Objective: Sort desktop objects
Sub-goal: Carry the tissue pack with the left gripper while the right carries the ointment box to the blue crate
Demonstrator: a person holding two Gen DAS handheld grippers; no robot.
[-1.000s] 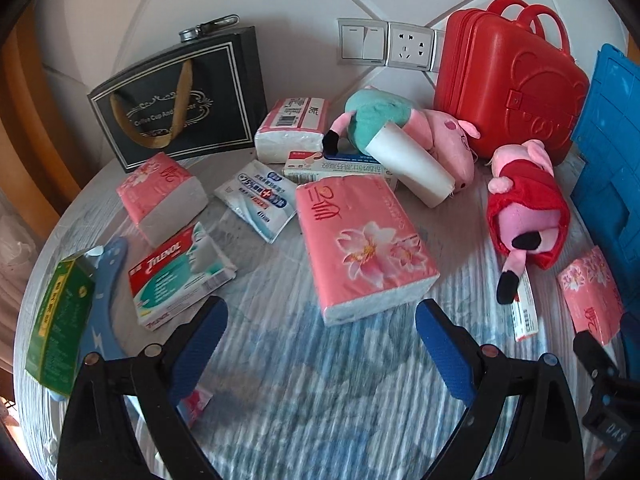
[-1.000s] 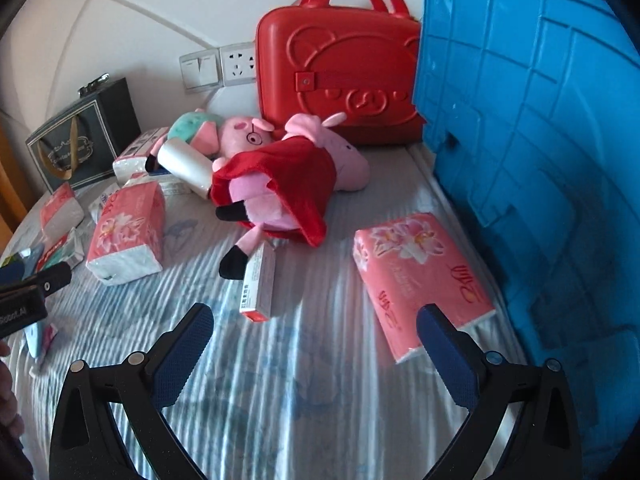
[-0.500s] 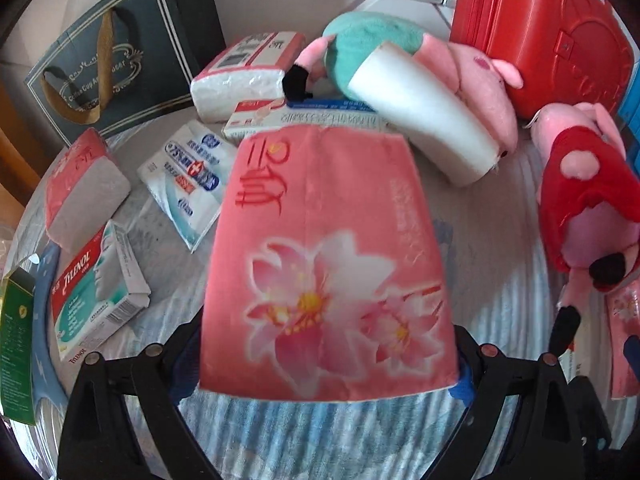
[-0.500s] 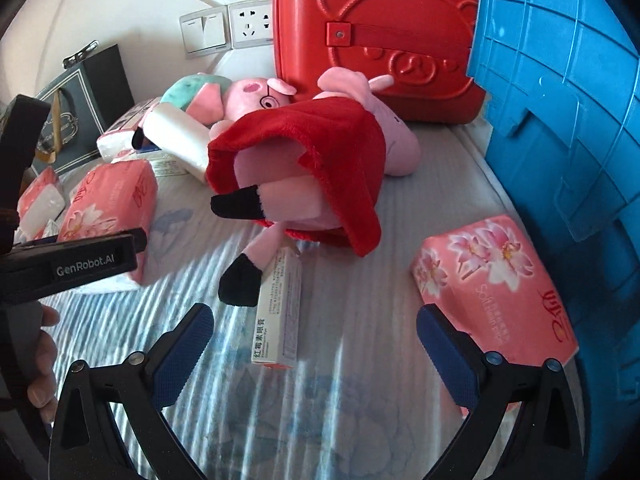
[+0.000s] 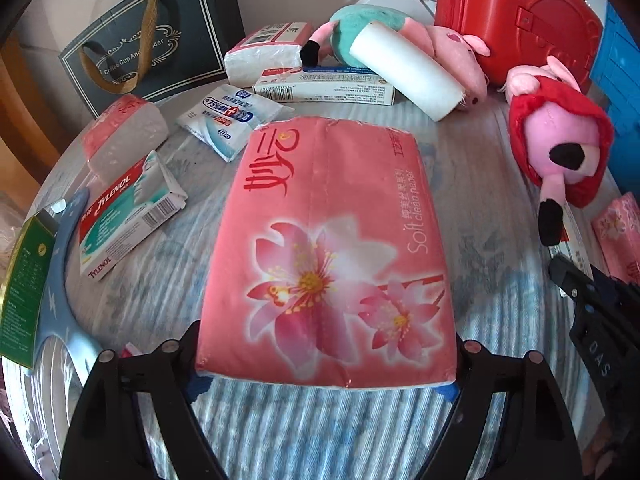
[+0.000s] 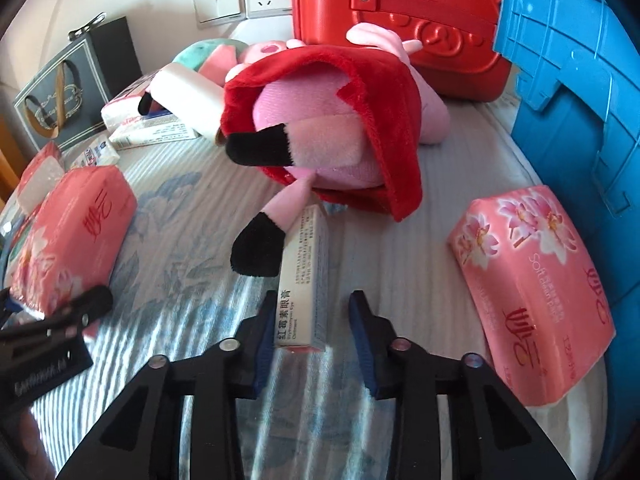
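Pink and soft, the big flowered tissue pack (image 5: 328, 248) sits right between the fingers of my left claw (image 5: 326, 364). The fingers stand wide apart on both sides of its near end. I cannot tell if they press it yet, because the pack hides the blue pads.

My right claw (image 6: 314, 334) is partly closed around the near end of the small white ointment box (image 6: 306, 280). The left pad looks like it touches the box. The right pad has a gap, so the box is not squeezed yet. A black plush foot rests on the far end of that box. It belongs to the pink pig toy in the red dress (image 6: 344, 136).

I think the sorting has hardly begun. Everything lies loose on the striped blue cloth (image 6: 180, 248). Another pink tissue pack (image 6: 536, 276) lies at the right, beside the blue plastic crate (image 6: 576, 80). Farther left are the red and white Tylenol box (image 5: 128, 216) and the blue wipes packet (image 5: 232, 118). At the far side stand the red bear suitcase (image 6: 404, 20) and the dark gift bag (image 5: 148, 36).

The crate is cut off, so I cannot see inside it. A green box (image 5: 24, 280) at the far left edge is cut off too.
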